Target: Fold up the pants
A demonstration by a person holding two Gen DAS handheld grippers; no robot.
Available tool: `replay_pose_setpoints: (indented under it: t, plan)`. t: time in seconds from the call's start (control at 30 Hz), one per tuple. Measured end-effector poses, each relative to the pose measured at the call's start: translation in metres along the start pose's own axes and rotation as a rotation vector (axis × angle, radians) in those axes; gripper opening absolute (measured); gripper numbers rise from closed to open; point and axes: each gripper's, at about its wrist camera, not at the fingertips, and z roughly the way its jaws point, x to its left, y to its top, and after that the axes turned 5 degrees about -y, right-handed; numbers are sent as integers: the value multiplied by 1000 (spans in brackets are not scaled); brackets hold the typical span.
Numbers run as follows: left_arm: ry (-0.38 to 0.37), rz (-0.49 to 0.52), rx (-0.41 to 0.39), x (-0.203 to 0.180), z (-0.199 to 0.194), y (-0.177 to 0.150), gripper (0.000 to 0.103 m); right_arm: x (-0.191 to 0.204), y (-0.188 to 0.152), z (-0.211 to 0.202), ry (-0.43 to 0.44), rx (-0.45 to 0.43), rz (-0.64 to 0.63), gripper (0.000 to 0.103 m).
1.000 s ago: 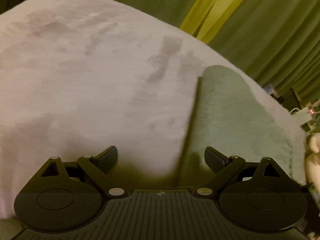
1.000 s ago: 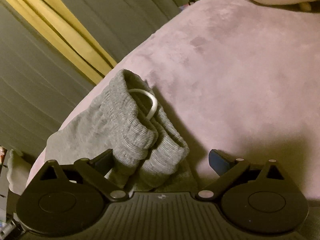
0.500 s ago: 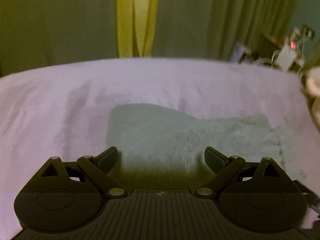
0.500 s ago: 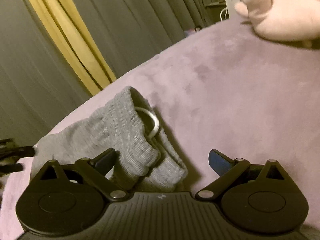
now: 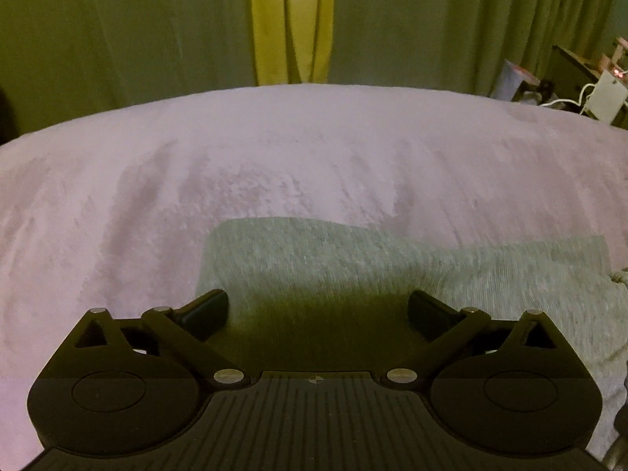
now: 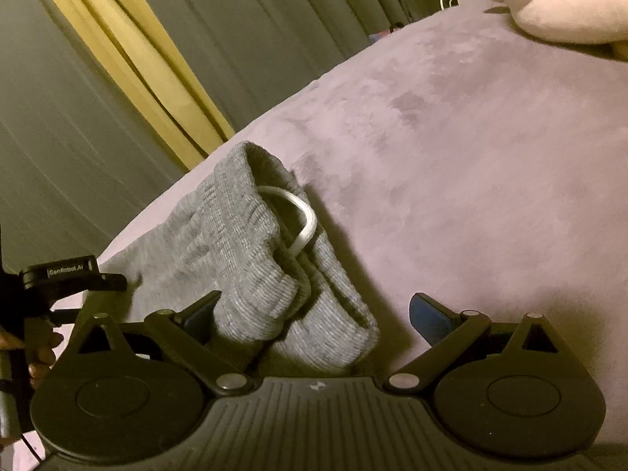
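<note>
Grey knit pants [image 5: 353, 259] lie folded on a purple bed cover [image 5: 274, 157]. My left gripper [image 5: 318, 306] hovers over their left end, its jaws opening wide, with the cloth beneath and between the fingers and no pad pressing on it. In the right wrist view the ribbed waistband [image 6: 235, 243] is bunched up, and a white drawstring loop [image 6: 302, 223] pokes out. My right gripper [image 6: 316, 306] stands open around that waistband; the cloth rests against the left finger [image 6: 204, 310] and the blue right pad is clear of it. The left gripper [image 6: 74, 274] shows at the left edge, in a hand.
Green curtains with a yellow strip [image 5: 290, 19] hang behind the bed. A pale plush toy [image 6: 557, 8] lies on the cover at the far right. A nightstand with a white box and cable [image 5: 604, 98] stands beyond the bed's right corner.
The left gripper swung round and now faces the curtains, with the pants' end below its fingers. It has come into the right wrist view at the left edge. The right gripper barely moved.
</note>
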Motion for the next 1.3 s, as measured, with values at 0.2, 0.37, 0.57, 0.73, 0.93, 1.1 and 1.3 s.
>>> replay_pose_setpoints:
  t: [0.2, 0.37, 0.57, 0.73, 0.93, 1.1, 1.3]
  plan:
    - [-25, -29, 2, 30, -19, -16, 103, -6, 0, 8, 33, 25, 49, 99]
    - [-128, -162, 77, 68, -41, -57, 102, -5, -1, 10, 34, 20, 61, 99]
    - [-238, -195, 80, 70, -60, -117, 102, -8, -1, 10, 48, 26, 87, 99]
    - [-298, -324, 77, 81, -58, -128, 102, -9, -2, 9, 53, 31, 95, 99]
    - [-317, -277, 105, 79, -57, -125, 102, -8, 0, 11, 45, 42, 94, 99]
    - [-314, -247, 147, 76, -50, -115, 103, -7, 8, 16, 47, 99, 73, 99]
    - [-308, -227, 194, 71, -41, -94, 103, -9, 23, 25, 75, 186, 57, 99]
